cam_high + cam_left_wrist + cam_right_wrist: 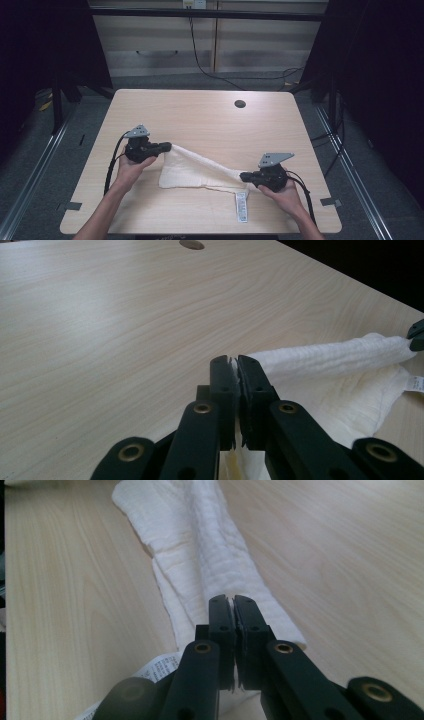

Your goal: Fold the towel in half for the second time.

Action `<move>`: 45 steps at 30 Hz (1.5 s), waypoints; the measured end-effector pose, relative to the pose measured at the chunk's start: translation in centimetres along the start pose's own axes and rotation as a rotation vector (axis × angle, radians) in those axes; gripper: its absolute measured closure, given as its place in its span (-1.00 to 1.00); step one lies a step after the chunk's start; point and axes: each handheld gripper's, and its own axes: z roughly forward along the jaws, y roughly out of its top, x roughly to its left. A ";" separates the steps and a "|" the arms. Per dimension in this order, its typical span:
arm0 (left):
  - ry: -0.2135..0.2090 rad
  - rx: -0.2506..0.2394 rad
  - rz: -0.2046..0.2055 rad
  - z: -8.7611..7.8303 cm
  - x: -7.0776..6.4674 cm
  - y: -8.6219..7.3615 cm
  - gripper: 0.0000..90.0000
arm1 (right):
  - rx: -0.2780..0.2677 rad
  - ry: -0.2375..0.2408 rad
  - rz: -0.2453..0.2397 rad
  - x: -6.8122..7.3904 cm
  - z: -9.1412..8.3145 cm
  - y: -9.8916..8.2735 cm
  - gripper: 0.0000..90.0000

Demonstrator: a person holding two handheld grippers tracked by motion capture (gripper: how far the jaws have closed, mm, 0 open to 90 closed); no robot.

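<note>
White towel stretched between left tongs and right tongs, both clamped.

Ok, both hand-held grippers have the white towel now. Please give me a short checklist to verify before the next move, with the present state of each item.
1. Left hand-held gripper closed on a towel corner: ok, cloth shows between its jaws.
2. Right hand-held gripper closed on the other end: ok.
3. Towel edge stretched between the two grippers: ok, though bunched into a roll.
4. Towel lying flat: not ok, the lower part sags in folds on the table.
5. Care label free: ok, it lies loose on the table.
6. Grip firmness: cannot tell.
</note>
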 end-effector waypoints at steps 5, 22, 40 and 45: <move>0.002 0.005 0.002 0.0 -0.2 -0.1 0.92 | 0.036 0.037 0.004 0.1 0.9 -0.3 0.94; -0.012 -0.001 0.020 0.6 -0.7 0.8 0.92 | 0.122 0.022 0.045 -1.1 2.3 -0.8 0.95; -0.071 0.022 0.143 1.2 -3.4 1.5 0.92 | 0.107 -0.106 0.133 -4.7 1.9 -0.7 0.96; -0.086 0.055 0.168 0.6 -4.0 0.2 0.91 | 0.104 -0.112 0.152 -4.6 1.9 -0.8 0.96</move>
